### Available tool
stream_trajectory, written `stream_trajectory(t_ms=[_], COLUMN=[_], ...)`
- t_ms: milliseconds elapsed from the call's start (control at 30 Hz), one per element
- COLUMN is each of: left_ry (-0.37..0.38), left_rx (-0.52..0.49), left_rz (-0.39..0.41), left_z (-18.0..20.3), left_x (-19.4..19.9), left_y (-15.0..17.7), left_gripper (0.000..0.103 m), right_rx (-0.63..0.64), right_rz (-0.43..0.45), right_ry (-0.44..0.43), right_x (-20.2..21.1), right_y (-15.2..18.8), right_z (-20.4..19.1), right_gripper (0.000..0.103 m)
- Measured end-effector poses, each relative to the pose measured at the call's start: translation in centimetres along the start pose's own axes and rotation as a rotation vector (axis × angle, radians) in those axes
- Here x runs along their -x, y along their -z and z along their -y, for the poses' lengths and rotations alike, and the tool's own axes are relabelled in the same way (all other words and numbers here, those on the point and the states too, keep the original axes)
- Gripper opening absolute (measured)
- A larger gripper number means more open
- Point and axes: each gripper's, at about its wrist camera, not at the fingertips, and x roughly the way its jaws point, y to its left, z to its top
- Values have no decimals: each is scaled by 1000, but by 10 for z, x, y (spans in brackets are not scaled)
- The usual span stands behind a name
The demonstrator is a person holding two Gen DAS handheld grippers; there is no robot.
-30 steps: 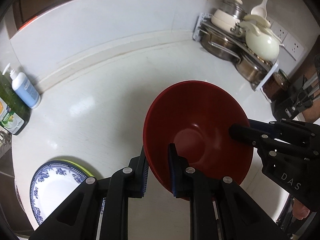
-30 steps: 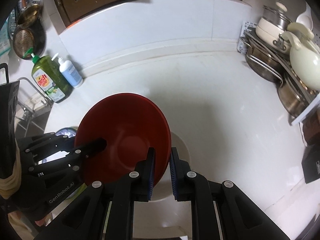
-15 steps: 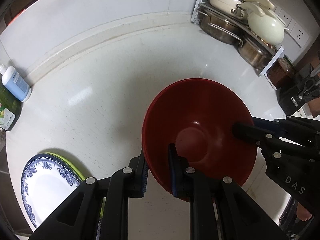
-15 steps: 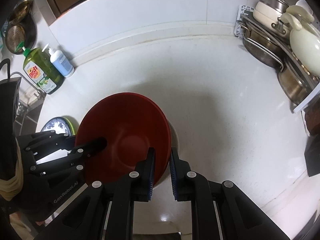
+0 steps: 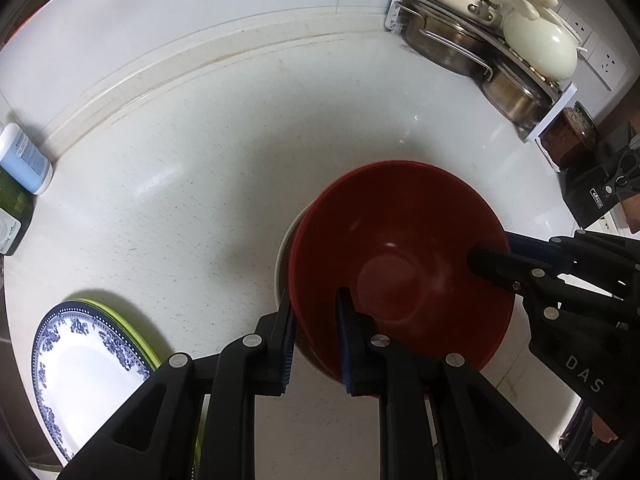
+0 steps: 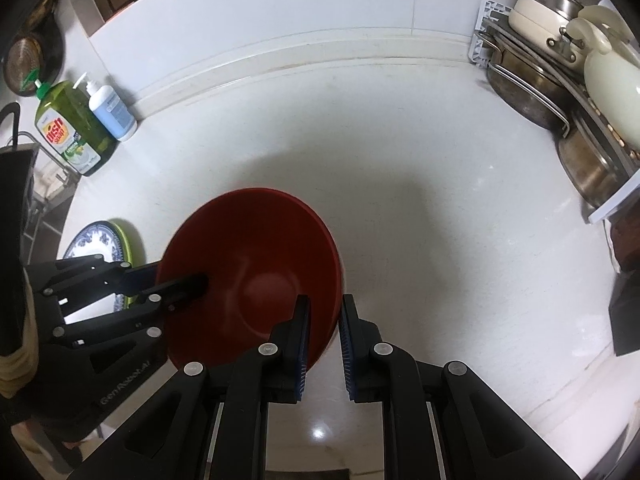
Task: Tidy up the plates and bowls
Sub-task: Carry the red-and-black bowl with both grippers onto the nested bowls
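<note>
Red bowl (image 5: 400, 264) pinched by left gripper (image 5: 316, 344), right gripper (image 6: 324, 344).

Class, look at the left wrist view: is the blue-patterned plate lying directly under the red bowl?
No. The blue-patterned plate lies on a green plate off to the left, well apart from the red bowl.

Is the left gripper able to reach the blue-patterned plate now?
Probably not yet: the left gripper is shut on the red bowl, shared with the right gripper. The path to the blue-patterned plate looks free.
</note>
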Motion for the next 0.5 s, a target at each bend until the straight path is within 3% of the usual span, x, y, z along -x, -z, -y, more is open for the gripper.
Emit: stream_trajectory(t_ms=[367, 500], left_ry=[-1, 15], left_rx=[0, -17], left_rz=[0, -9], left_z=[-3, 0], left_x=[1, 3], left_y=[-2, -2], left_gripper=[23, 33], right_rx=[22, 4], right_rz=[-6, -20], right_ry=[13, -14], right_x=[-5, -7], right_y=[4, 4], right_z=[-3, 0], right_gripper=[17, 19])
